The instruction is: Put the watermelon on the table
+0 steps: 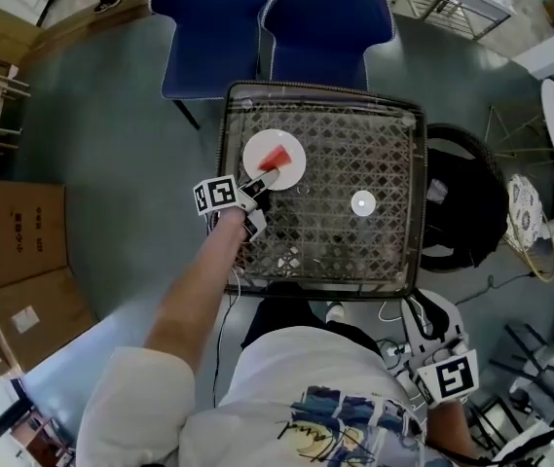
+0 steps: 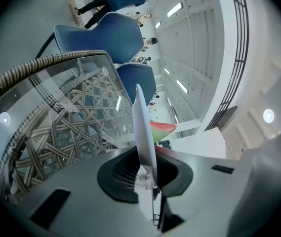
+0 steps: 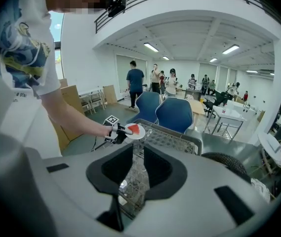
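A red wedge of watermelon (image 1: 277,157) lies on a small white plate (image 1: 286,168) held over the far left part of the glass-topped woven table (image 1: 420,212). My left gripper (image 1: 260,181) is shut on the plate's near rim. In the left gripper view the plate (image 2: 142,127) stands edge-on between the jaws, with the watermelon (image 2: 162,130) beyond it. My right gripper (image 1: 421,317) hangs low beside the person's body, off the table's near right corner. Its jaws stand apart with nothing between them. The right gripper view shows the plate (image 3: 137,132) and the left gripper (image 3: 123,131) from afar.
Two blue chairs (image 1: 208,27) (image 1: 330,22) stand behind the table. A black round woven seat (image 1: 466,202) sits against the table's right side. Cardboard boxes (image 1: 14,241) lie on the floor at the left. A small white round spot (image 1: 363,203) shows on the glass. People stand far off (image 3: 135,80).
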Action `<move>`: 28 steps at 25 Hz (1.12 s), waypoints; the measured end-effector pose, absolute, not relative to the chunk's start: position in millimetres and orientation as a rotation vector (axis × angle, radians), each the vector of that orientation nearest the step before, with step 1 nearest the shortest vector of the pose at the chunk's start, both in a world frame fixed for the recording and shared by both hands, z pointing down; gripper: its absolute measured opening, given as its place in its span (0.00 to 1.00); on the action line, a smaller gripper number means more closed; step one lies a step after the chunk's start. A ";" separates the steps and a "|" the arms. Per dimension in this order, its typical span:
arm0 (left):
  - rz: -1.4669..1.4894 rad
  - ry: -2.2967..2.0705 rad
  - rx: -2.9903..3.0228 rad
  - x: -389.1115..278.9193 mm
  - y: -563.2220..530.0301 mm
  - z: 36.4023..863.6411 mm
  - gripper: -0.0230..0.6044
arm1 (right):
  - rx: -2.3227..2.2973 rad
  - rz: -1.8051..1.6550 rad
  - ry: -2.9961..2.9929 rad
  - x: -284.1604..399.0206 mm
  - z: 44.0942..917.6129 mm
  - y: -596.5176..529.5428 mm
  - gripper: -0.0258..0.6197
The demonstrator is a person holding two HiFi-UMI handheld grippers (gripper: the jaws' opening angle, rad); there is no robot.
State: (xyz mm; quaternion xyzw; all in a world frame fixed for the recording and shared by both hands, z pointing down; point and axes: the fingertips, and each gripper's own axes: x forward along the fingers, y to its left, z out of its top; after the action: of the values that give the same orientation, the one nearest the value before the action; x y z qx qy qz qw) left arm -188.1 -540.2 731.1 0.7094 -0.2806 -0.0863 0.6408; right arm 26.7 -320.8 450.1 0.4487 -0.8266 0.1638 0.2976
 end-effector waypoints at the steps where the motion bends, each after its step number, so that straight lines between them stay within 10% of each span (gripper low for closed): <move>1: -0.186 -0.644 1.610 -188.1 -544.9 739.0 0.11 | 1.194 0.449 -2.185 26.3 452.3 -321.4 0.15; 28: 0.212 -0.781 1.464 -188.0 -573.1 794.4 0.23 | 1.221 0.512 -2.206 20.6 468.3 -333.4 0.15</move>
State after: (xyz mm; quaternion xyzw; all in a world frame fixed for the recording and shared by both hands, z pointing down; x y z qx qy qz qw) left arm -188.0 -573.1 794.4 0.6497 -0.3467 0.0941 0.6700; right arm 20.6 -333.4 468.3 0.4556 -0.8231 0.1909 0.2803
